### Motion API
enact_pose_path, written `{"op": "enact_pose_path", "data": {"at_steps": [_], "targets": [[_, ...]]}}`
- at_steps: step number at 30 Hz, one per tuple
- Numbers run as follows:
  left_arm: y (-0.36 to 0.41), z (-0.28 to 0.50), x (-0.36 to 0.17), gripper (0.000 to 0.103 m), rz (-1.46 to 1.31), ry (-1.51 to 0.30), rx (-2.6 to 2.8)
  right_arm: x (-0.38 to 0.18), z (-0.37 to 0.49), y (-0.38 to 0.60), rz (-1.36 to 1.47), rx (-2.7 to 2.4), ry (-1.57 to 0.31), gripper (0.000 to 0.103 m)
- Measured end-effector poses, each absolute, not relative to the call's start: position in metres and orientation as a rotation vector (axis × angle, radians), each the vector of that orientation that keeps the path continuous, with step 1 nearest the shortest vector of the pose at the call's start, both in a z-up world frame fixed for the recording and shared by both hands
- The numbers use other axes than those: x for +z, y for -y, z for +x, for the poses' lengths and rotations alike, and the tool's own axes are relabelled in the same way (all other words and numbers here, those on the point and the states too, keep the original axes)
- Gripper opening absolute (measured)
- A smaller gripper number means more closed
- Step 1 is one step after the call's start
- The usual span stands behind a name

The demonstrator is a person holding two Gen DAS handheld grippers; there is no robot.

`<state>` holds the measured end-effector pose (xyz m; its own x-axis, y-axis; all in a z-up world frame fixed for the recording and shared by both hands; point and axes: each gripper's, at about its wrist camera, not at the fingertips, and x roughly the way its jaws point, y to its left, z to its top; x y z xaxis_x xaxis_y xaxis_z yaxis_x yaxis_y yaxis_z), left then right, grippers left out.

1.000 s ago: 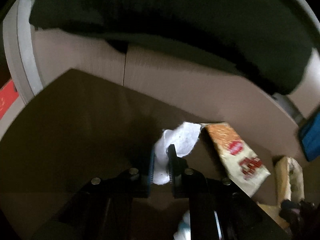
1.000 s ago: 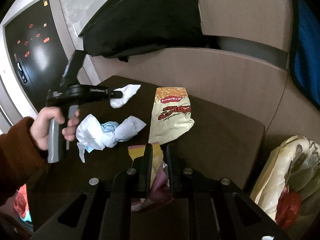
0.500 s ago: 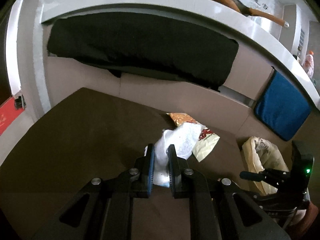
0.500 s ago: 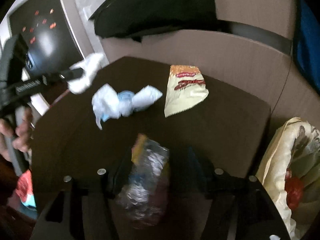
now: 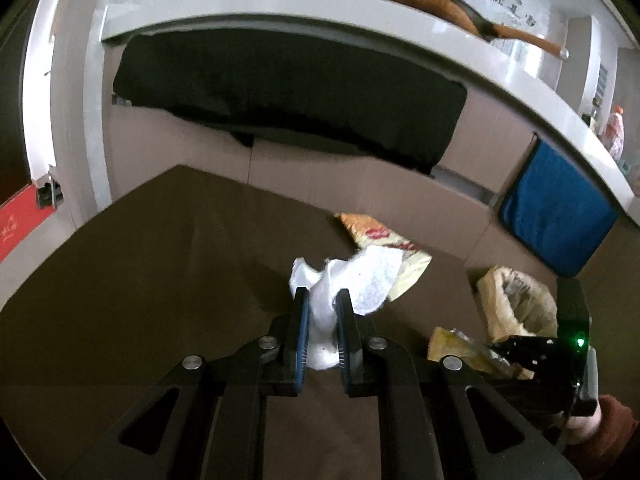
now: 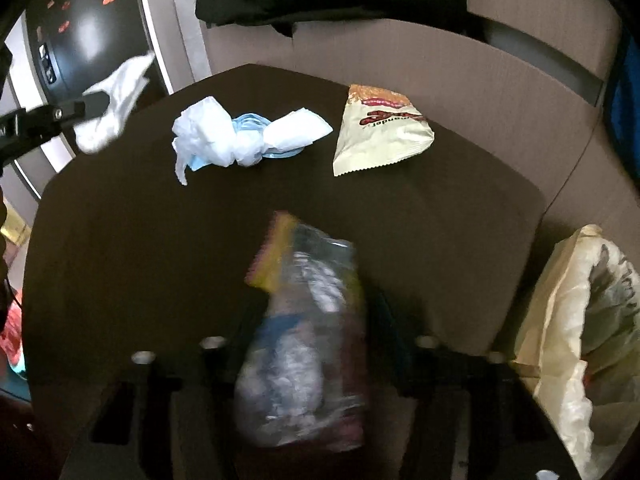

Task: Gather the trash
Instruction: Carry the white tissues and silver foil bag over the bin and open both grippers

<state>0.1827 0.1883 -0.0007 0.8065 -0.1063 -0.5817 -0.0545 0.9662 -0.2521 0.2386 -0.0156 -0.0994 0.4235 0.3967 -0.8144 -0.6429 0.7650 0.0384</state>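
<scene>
My left gripper [image 5: 321,298] is shut on a crumpled white tissue [image 5: 348,280] and holds it above the dark table [image 5: 160,260]; the tissue also shows in the right wrist view [image 6: 112,108]. My right gripper [image 6: 312,312] is blurred; a crinkly foil snack wrapper [image 6: 304,340] sits between its spread fingers. It also shows in the left wrist view [image 5: 456,346]. A cream chip bag [image 6: 380,132] and a white-and-blue wad of tissue and mask [image 6: 240,136] lie on the table [image 6: 440,208]. A cream trash bag [image 6: 580,340] gapes open off the table's right edge.
A beige bench back [image 5: 360,184] with a black cushion [image 5: 280,92] runs behind the table. A blue cushion [image 5: 556,216] leans at the right. A white ledge [image 5: 400,20] above carries a wooden pan.
The left gripper lifted the tissue up and back from the table. The right gripper rose with the foil wrapper and its fingers spread apart around it.
</scene>
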Motion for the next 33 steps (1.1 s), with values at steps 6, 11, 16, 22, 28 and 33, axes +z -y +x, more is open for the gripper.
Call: {"op": "enact_pose_path", "data": {"at_steps": [6, 11, 16, 22, 28, 33], "targets": [[-0.155, 0.174, 0.051, 0.013, -0.203, -0.498, -0.020, -0.026, 0.221, 0.045, -0.208, 0.692, -0.758, 0.033], [-0.115, 0.172, 0.094, 0.013, -0.148, -0.389, -0.036, 0.040, 0.203, 0.066, -0.218, 0.667, -0.614, 0.033], [-0.074, 0.169, 0.122, 0.013, -0.099, -0.321, -0.063, 0.085, 0.195, 0.099, -0.181, 0.622, -0.514, 0.033], [-0.038, 0.169, 0.143, 0.013, -0.089, -0.298, -0.101, 0.116, 0.189, 0.148, -0.080, 0.540, -0.444, 0.033], [0.000, 0.173, 0.157, 0.013, -0.070, -0.297, -0.139, 0.131, 0.191, 0.178, -0.050, 0.474, -0.427, 0.033], [0.027, 0.183, 0.154, 0.013, -0.062, -0.313, -0.193, 0.135, 0.190, 0.204, -0.026, 0.409, -0.399, 0.033]]}}
